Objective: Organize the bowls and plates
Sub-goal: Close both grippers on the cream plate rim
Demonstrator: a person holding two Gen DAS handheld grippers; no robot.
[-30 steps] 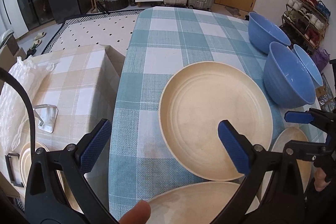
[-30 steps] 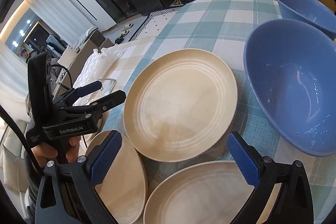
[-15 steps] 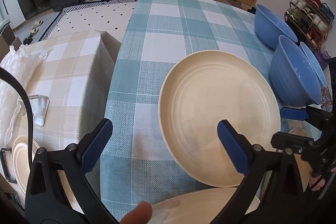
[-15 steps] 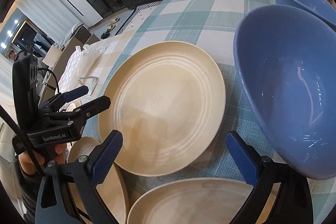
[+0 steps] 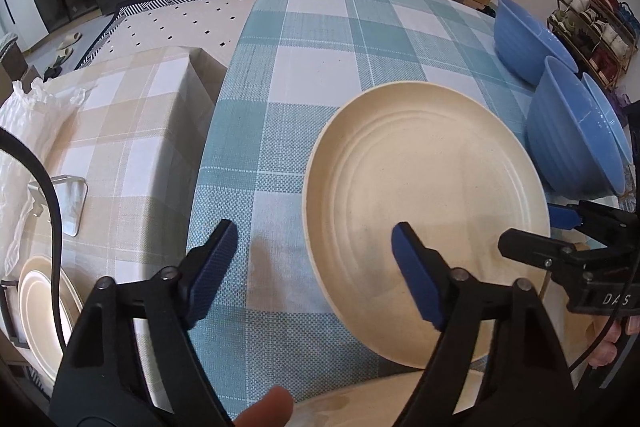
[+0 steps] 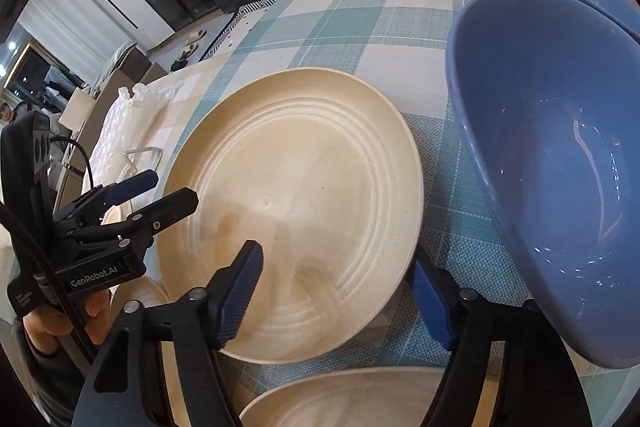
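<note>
Left tongs spread, empty; right tongs spread astride rim of big cream plate, not pinching yet. Checked table: blue bowls at right edge, plates unstacked. Seemingly little done; stacking remains.

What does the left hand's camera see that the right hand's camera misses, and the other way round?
Only the left wrist view shows the shoe rack and the cream plates down at the left. Only the right wrist view looks into the near blue bowl. Both show the big cream plate on the checked tablecloth, and the left gripper and right gripper, both open.
</note>
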